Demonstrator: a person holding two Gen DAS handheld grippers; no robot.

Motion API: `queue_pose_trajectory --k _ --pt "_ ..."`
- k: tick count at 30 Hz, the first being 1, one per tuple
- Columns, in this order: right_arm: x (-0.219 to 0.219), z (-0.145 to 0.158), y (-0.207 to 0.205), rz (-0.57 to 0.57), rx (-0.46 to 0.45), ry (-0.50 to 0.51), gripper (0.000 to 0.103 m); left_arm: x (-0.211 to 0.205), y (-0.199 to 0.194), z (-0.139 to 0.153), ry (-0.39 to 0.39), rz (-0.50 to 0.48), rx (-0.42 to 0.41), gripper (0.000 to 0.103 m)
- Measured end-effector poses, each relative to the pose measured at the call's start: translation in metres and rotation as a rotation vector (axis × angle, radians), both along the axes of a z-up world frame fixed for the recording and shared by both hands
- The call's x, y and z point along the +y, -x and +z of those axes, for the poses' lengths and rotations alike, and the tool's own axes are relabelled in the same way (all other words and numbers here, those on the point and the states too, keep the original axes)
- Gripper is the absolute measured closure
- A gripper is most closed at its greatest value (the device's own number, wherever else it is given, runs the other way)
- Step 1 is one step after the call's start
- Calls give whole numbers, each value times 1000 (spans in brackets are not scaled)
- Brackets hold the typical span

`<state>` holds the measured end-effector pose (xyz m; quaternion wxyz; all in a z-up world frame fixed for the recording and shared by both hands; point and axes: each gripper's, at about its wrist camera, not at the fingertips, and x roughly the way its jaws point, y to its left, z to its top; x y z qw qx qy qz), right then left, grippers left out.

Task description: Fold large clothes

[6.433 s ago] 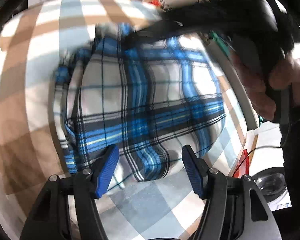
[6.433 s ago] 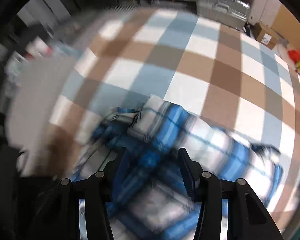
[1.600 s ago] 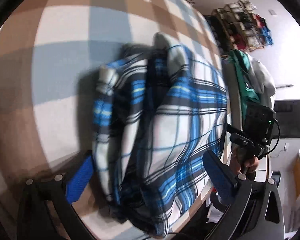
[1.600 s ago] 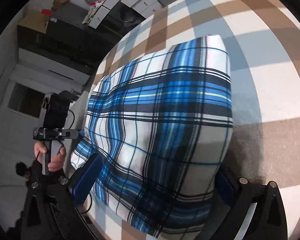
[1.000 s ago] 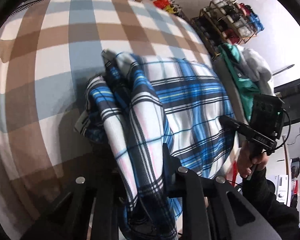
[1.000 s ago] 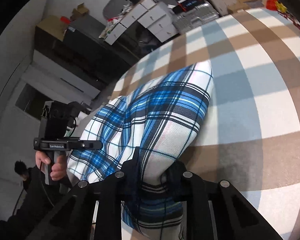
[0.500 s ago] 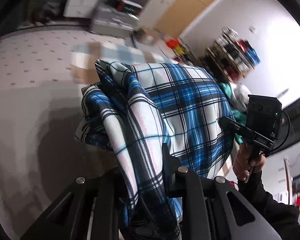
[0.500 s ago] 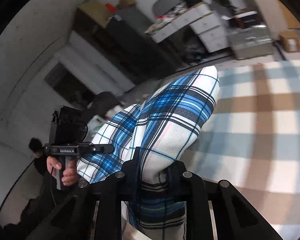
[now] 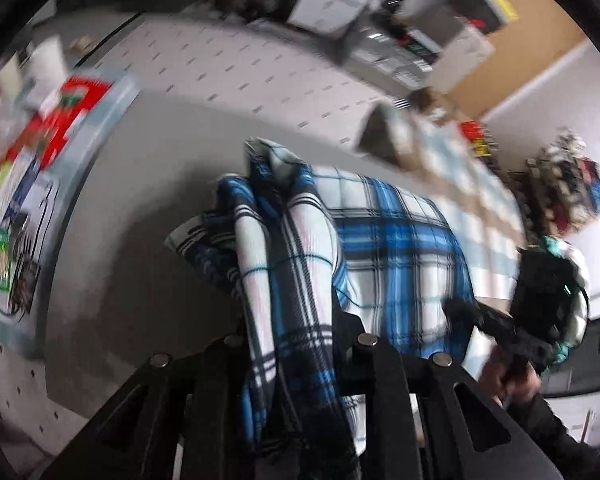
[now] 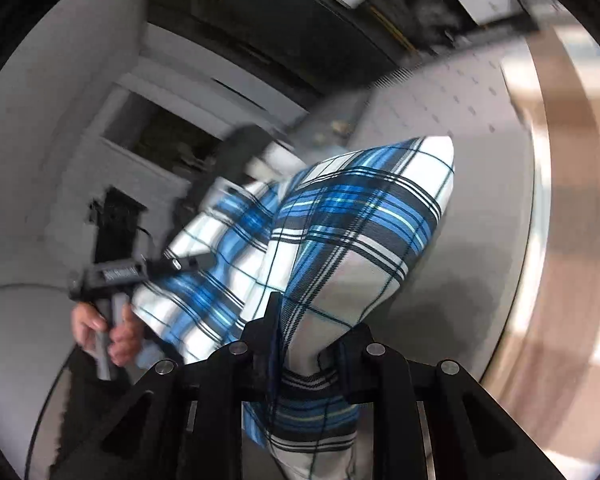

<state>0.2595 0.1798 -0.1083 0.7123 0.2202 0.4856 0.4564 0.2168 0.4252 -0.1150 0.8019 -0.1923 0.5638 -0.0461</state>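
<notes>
Left wrist view shows the left gripper (image 9: pixel 290 332) clamped on a thick bunch of the folded blue, white and black plaid shirt (image 9: pixel 384 248), whose layers pass between the black fingers (image 9: pixel 364 360) and hang down toward the camera. Past the fingers the shirt is carried in the air above a plain grey surface (image 9: pixel 140 240), with a white dotted floor (image 9: pixel 228 68) farther off and a blurred red and white package (image 9: pixel 60 120) at far left. At right the right gripper (image 9: pixel 496 328) meets the shirt's other edge, a hand (image 9: pixel 508 376) wrapped round its handle, and the checked brown, white and pale blue cloth (image 9: pixel 472 184) lies behind. Right wrist view has the right gripper (image 10: pixel 306 344) with a fold of the same shirt (image 10: pixel 360 232) between its pads; its jaws are opening slightly while the fabric sits pinched there. At left the left gripper (image 10: pixel 136 272) reaches the shirt's near-left edge, held by a hand (image 10: pixel 112 332). Much of both views is smeared by motion blur.
</notes>
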Motion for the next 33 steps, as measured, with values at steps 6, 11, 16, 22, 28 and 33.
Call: queue_pose_trajectory --k 6,11,16,22,28,33 --pt "10 10 40 32 -261 211 45 13 -1 -44 -72 93 4 27" --pt "16 29 58 133 -427 385 41 43 28 -41 -11 190 9 25" --pt "35 73 33 102 -587 435 32 22 55 5 -12 182 -122 25" --pt "96 58 1 210 -554 547 28 -39 58 3 -49 -13 -173 25" --pt "118 18 4 268 -539 673 24 -27 42 -82 -61 28 -48 27" --pt "112 19 10 235 -556 685 24 -33 51 -76 -52 72 -118 26"
